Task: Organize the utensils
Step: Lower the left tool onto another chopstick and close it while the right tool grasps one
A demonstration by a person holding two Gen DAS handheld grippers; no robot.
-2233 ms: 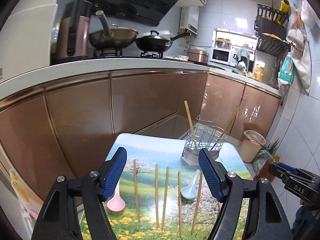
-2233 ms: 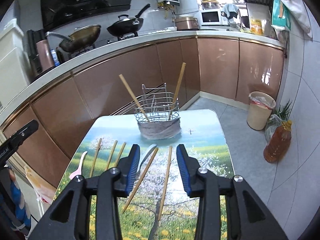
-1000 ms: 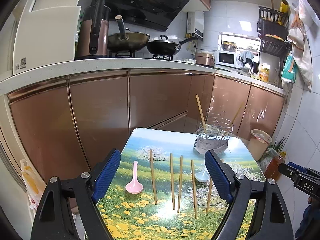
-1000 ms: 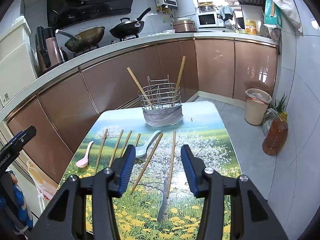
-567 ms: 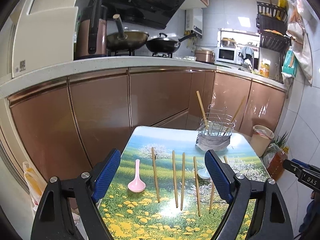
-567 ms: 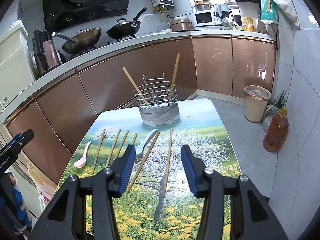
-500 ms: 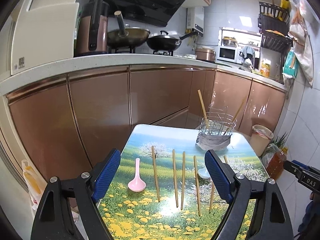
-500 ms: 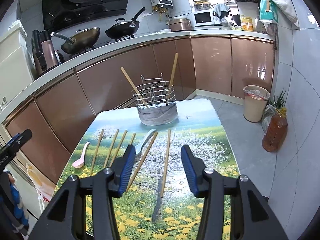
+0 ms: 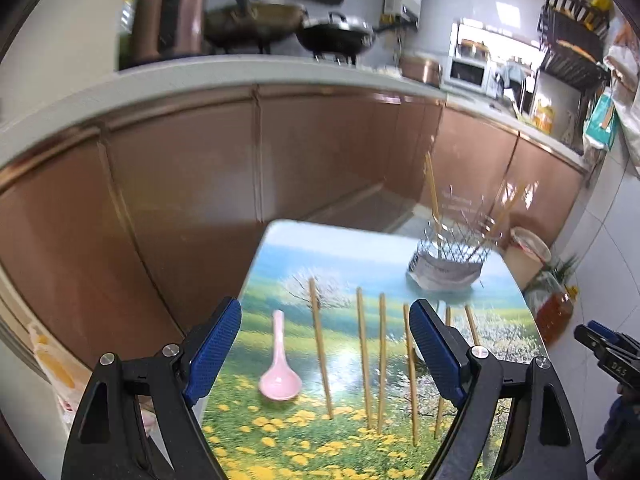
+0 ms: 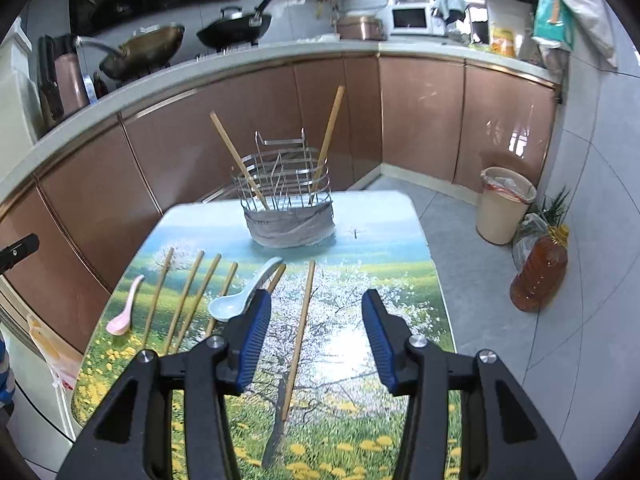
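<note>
A wire utensil basket (image 10: 286, 196) with two chopsticks standing in it sits at the far end of a small table with a landscape print (image 10: 360, 248); it shows blurred in the left wrist view (image 9: 450, 256). Several wooden chopsticks (image 9: 362, 352) lie side by side on the table, one (image 10: 300, 336) between my right fingers' line. A pink spoon (image 9: 279, 376) lies at the left, also in the right wrist view (image 10: 124, 314). A pale blue spoon (image 10: 240, 300) lies mid-table. My left gripper (image 9: 326, 348) and right gripper (image 10: 316, 340) are open, empty, above the near table.
Copper-coloured kitchen cabinets (image 9: 200, 184) curve behind the table, with woks on the counter (image 10: 232, 28). A bin (image 10: 504, 204) and an oil bottle (image 10: 538, 272) stand on the floor at the right. The right gripper shows at the left wrist view's right edge (image 9: 608, 352).
Both grippers have moved forward and lower toward the table, so the utensils look closer. The left view has tilted down and blurred. Nothing on the table has moved.
</note>
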